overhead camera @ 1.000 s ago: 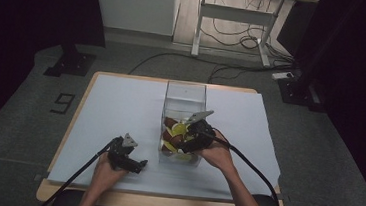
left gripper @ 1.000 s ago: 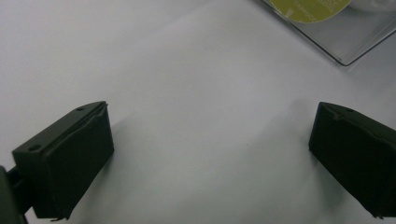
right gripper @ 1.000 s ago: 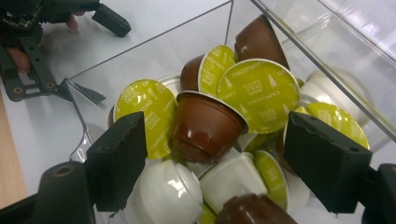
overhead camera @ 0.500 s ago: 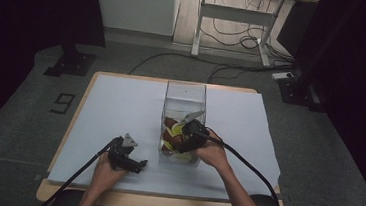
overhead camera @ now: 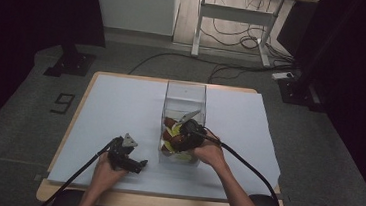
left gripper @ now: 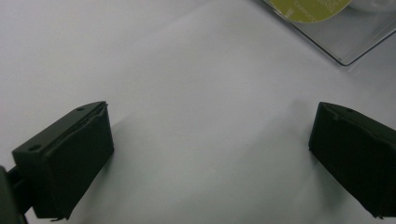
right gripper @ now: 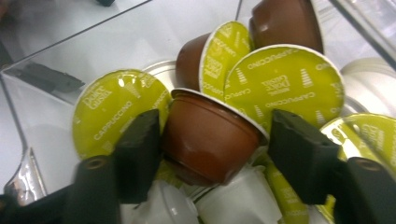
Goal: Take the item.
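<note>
A clear plastic box [overhead camera: 185,95] stands mid-table and holds several coffee capsules [overhead camera: 173,145], brown and white with yellow-green lids. My right gripper [overhead camera: 175,136] reaches down into it from the near right. In the right gripper view the gripper [right gripper: 215,126] has both pads against a brown capsule [right gripper: 205,137] that lies tilted on top of the pile. My left gripper [overhead camera: 135,164] rests on the white sheet to the box's near left. Its jaws [left gripper: 212,114] stand wide open over bare sheet, with nothing between them.
White sheet [overhead camera: 120,107] covers the wooden table [overhead camera: 62,137]. A corner of the box [left gripper: 338,44] with a yellow-green lid [left gripper: 317,9] shows past the left gripper. Cables trail from both grippers toward the near edge. Desk legs and floor cables lie beyond the table.
My right gripper has dipped from the box's rim down into the box onto the capsule pile. The left gripper has stayed put.
</note>
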Available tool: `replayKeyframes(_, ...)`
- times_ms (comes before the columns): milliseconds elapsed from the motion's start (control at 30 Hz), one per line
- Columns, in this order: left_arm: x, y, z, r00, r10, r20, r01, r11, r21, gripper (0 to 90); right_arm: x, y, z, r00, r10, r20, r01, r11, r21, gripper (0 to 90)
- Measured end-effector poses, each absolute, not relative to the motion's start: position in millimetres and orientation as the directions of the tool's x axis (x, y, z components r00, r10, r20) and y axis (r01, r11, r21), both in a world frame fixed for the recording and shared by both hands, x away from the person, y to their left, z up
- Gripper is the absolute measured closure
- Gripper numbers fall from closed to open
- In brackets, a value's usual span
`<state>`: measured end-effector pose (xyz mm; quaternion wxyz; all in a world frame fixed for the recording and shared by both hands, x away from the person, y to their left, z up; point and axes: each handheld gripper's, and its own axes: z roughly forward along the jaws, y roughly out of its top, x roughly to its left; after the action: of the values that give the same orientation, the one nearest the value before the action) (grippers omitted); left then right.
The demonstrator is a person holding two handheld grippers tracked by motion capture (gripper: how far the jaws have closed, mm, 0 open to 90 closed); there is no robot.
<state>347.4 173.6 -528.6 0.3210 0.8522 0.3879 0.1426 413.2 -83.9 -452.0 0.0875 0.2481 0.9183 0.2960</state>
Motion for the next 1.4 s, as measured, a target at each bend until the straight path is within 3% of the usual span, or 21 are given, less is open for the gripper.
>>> replayKeyframes(1400,347.3,173.5,-528.6,0.658,0.753,-0.005,0.569,-0.493,0.658,0.0,398.5,-105.8,-408.1,-0.841,0.541,-0.021,0.392,0.636,0.665,39.3)
